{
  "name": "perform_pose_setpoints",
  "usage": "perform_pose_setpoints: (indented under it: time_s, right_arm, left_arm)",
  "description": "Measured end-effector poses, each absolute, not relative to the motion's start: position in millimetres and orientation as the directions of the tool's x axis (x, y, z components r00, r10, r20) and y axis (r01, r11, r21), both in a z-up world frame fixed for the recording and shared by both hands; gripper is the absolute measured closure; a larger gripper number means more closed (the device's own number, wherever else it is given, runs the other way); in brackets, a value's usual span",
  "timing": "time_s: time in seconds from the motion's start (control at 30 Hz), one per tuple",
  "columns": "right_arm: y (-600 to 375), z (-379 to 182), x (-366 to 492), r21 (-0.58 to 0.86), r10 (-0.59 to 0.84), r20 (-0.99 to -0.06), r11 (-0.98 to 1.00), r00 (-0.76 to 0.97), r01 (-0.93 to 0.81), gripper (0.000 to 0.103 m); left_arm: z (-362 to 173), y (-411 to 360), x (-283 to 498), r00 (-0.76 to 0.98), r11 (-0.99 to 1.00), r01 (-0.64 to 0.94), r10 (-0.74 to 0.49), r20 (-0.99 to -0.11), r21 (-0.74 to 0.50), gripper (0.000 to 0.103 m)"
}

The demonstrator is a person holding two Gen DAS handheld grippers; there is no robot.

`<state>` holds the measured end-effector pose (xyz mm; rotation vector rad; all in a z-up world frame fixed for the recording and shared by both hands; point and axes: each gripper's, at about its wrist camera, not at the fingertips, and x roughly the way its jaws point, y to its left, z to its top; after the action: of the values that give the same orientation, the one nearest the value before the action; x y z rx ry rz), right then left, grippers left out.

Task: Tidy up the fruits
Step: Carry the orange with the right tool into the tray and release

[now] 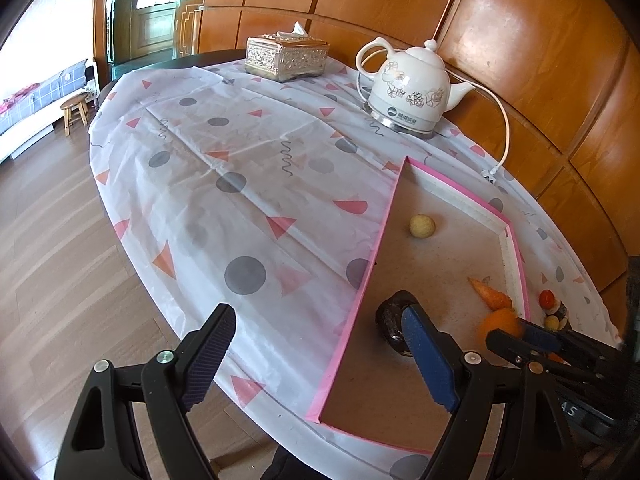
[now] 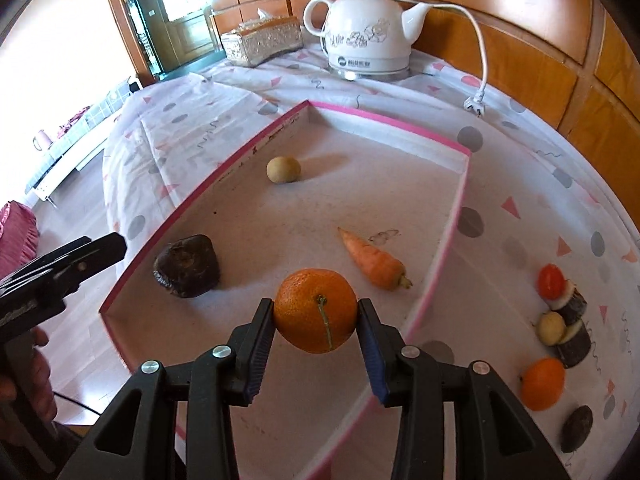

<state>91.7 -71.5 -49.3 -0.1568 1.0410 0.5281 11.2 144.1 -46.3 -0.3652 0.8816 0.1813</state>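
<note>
Tongs in our right hand (image 2: 316, 320) pinch the orange (image 2: 316, 310) at its sides, stem toward us, hanging over the near end of the pink-edged tray (image 2: 456, 216), so we can set it beside the carrot (image 2: 374, 262) just ahead; our left tongs (image 1: 320, 356) stand wide and empty, over the tray's left edge

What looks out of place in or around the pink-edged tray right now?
An orange carrot lies in the pink-edged tray among fruit, though it is a vegetable. The white kettle's plug lies loose on the tablecloth. Nothing looks spilled or damaged.
</note>
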Motion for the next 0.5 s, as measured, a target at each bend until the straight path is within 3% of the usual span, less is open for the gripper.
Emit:
perform_pose_setpoints:
  time_s: [0.5]
  right_arm:
    - [-109,-31,70,0.154,0.351,-0.819,0.896,0.455,-0.416,0.049]
  left_arm:
    - [-43,141,10,0.635,0.927,-0.293,0.003,-0.773,-0.236,0.018]
